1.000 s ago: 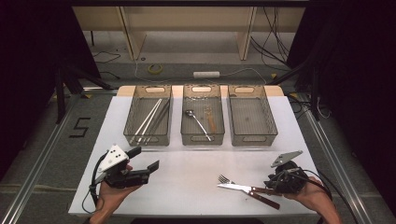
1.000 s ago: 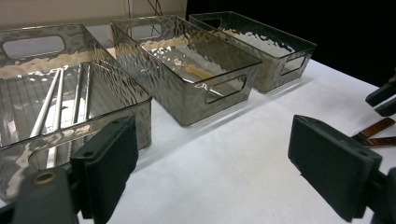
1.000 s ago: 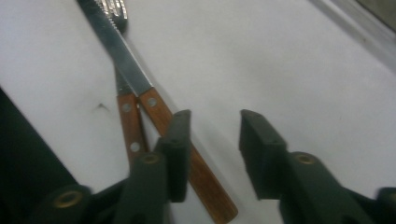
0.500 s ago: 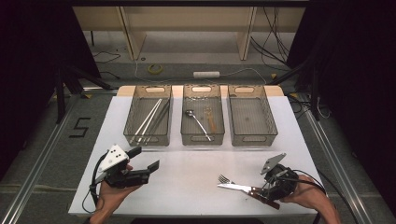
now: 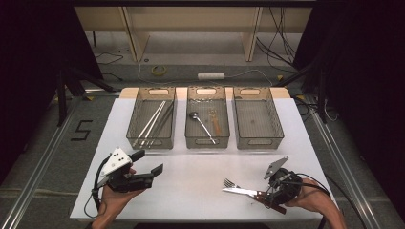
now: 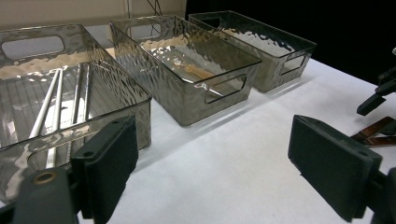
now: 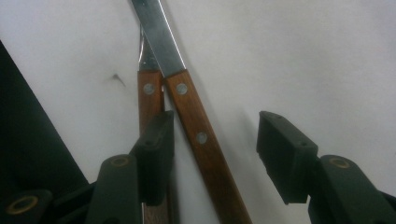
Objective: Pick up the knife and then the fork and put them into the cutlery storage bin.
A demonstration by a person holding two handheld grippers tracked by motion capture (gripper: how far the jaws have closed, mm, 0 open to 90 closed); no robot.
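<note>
Knife [image 7: 187,93] with a riveted brown wooden handle and steel blade lies low right on the white tabletop [image 5: 200,191], alongside a matching fork [image 5: 230,182]. Your right gripper [image 7: 215,140] straddles its handle, jaws spread, having just narrowed slightly. Your left gripper [image 6: 212,158] is spread, holding nothing.

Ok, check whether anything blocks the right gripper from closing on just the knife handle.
Yes: the fork lies right beside the knife, their wooden handles side by side. The right gripper is open, one pad over the fork's handle, the knife's handle between the jaws. Closing could catch both. Otherwise the white table around them looks bare.
</note>
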